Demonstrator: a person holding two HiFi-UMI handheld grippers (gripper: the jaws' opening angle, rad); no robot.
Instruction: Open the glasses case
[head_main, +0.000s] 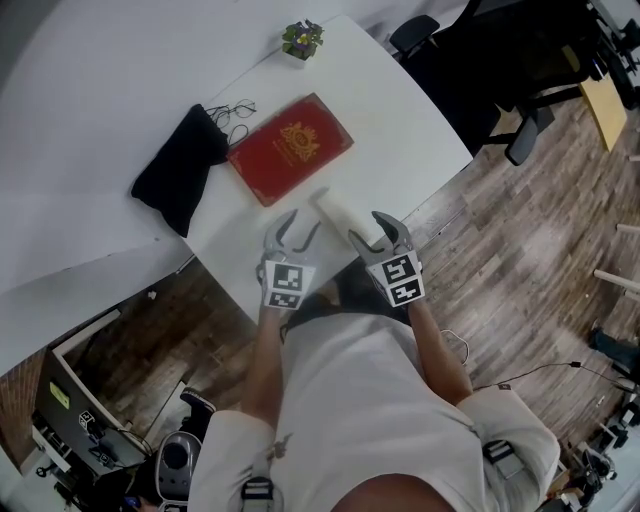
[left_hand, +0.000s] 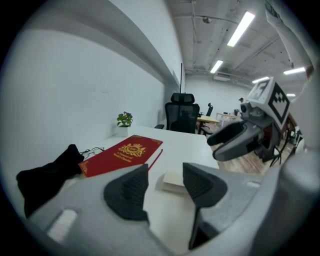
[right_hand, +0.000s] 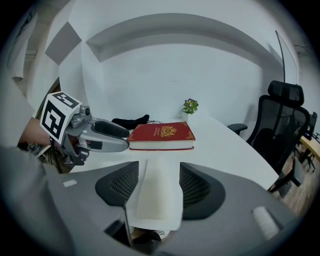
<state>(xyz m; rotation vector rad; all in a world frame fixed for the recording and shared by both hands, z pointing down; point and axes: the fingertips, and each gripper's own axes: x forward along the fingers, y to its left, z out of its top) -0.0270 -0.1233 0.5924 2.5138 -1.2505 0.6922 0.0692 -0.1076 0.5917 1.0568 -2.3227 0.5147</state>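
Note:
A white glasses case (head_main: 340, 212) lies shut on the white table (head_main: 400, 110), close to its near edge. In the head view my right gripper (head_main: 372, 232) straddles the case's near end. In the right gripper view the case (right_hand: 157, 192) runs between the open jaws of this gripper (right_hand: 159, 170), and the pads do not press on it. My left gripper (head_main: 300, 226) hovers just left of the case, open and empty. In its own view the case (left_hand: 175, 181) shows beyond the gap between the jaws of that left gripper (left_hand: 165, 172).
A red book (head_main: 290, 148) lies behind the case. A black pouch (head_main: 180, 165) and a pair of glasses (head_main: 232, 113) are to its left. A small potted plant (head_main: 301, 40) stands at the far end. Black office chairs (head_main: 520, 60) stand off the table's right side.

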